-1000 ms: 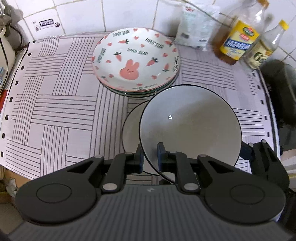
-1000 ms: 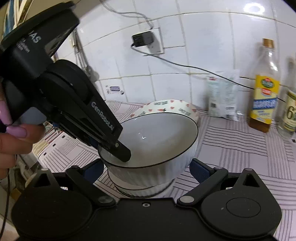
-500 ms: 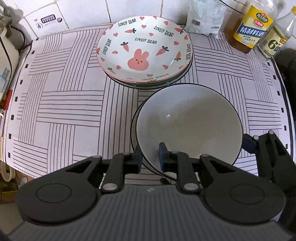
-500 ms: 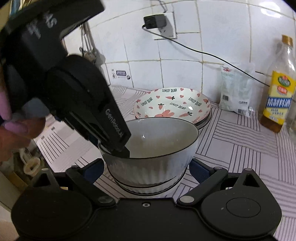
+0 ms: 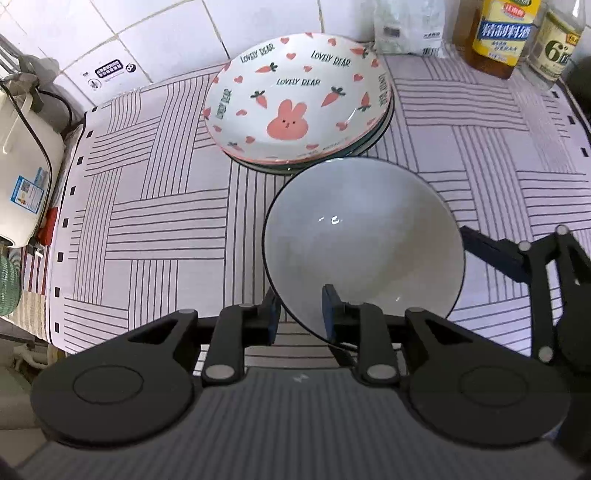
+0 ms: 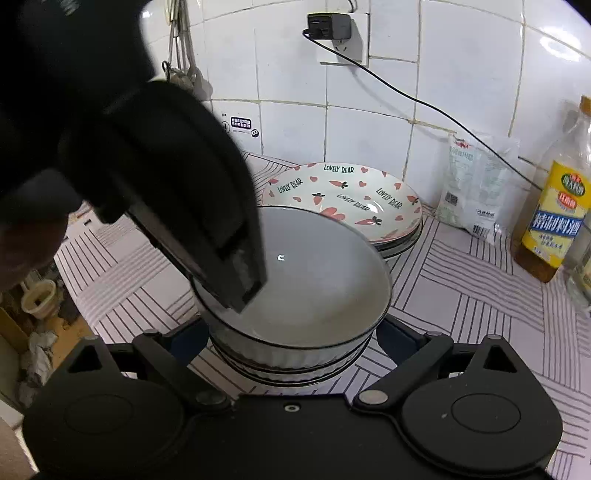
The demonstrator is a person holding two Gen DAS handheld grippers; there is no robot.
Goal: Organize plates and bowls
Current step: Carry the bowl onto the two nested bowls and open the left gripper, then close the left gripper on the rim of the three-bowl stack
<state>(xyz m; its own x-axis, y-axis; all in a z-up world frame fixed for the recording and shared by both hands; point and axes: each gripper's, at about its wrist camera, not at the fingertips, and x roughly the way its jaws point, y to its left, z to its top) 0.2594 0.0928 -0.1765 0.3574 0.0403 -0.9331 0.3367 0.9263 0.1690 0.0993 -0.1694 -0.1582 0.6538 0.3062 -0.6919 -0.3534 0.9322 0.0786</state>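
Left wrist: bowl [image 5: 364, 236] rim between opening left tool [image 5: 300, 314] jaws, seemingly loose.

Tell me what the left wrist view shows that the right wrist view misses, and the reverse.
Only the left wrist view: the pink rabbit printed on the top plate, a white appliance at the counter's edge, and the left gripper opening astride the bowl's rim.

Only the right wrist view: a wall plug with its cord, the bowl's ribbed outside nested in another bowl, and the right gripper open either side.

Both: the grey bowl, the carrot plates, the yellow-labelled bottle, the striped mat.
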